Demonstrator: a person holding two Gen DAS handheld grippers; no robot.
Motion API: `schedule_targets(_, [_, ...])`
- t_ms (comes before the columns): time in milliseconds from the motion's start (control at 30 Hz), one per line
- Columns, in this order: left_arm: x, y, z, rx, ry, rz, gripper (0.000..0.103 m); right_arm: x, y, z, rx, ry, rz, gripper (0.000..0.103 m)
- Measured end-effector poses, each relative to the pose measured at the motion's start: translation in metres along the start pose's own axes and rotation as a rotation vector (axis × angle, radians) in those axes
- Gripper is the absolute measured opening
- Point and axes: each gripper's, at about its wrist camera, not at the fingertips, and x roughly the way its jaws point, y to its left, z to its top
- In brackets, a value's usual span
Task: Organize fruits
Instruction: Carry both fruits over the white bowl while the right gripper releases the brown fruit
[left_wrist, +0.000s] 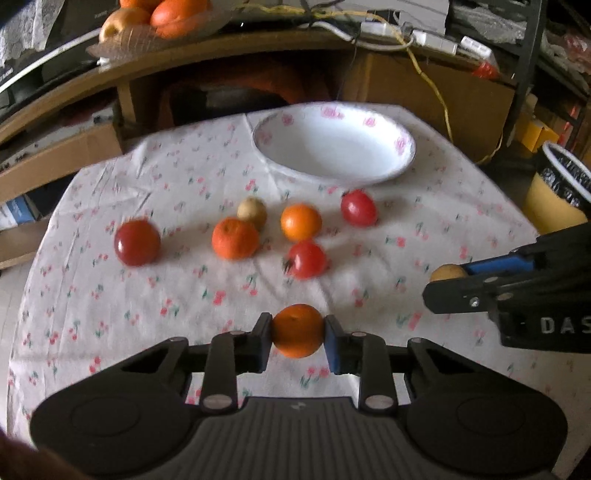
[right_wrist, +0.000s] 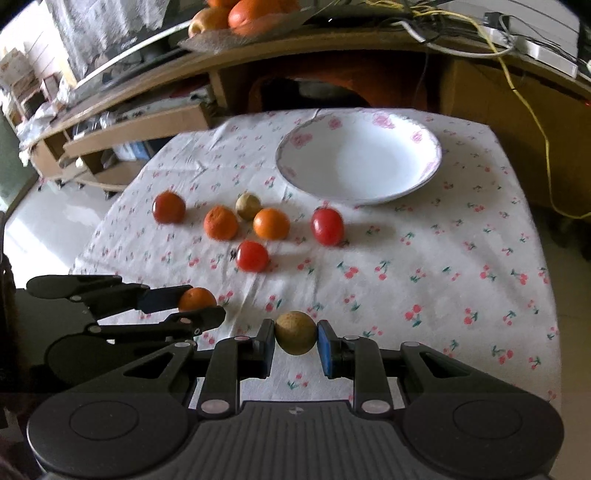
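My left gripper is shut on an orange and holds it above the near part of the cloth; it also shows in the right wrist view. My right gripper is shut on a yellow-brown fruit, seen from the left wrist view at the right. A white floral-rimmed bowl stands empty at the far side. Between the bowl and the grippers lie three red fruits, two oranges and a yellow-brown fruit.
The table wears a white cherry-print cloth. A yellow cup with a dark rim stands off its right edge. Behind runs a wooden shelf with a fruit dish, cables and cardboard boxes.
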Motion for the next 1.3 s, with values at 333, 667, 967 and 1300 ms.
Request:
schedule_targets(333, [0.015, -0.002, 0.057, 0.013, -0.068, -0.020, 0.035, 0.011, -0.019, 0.047, 0.019, -0.091, -0.058, 0.024])
schedule_targets(667, [0.056, 0.004, 0.100, 0.025, -0.076, -0.005, 0.035, 0.052, -0.038, 0.086, 0.026, -0.097, -0.114, 0.024])
schedule_targets(967, [0.079, 0.000, 0.112, 0.068, -0.078, 0.022, 0.034, 0.076, -0.051, 0.096, 0.024, -0.079, -0.137, 0.025])
schedule_targets(1300, [0.087, -0.003, 0.116, 0.058, -0.074, 0.011, 0.034, 0.085, -0.058, 0.098, 0.030, -0.078, -0.141, 0.027])
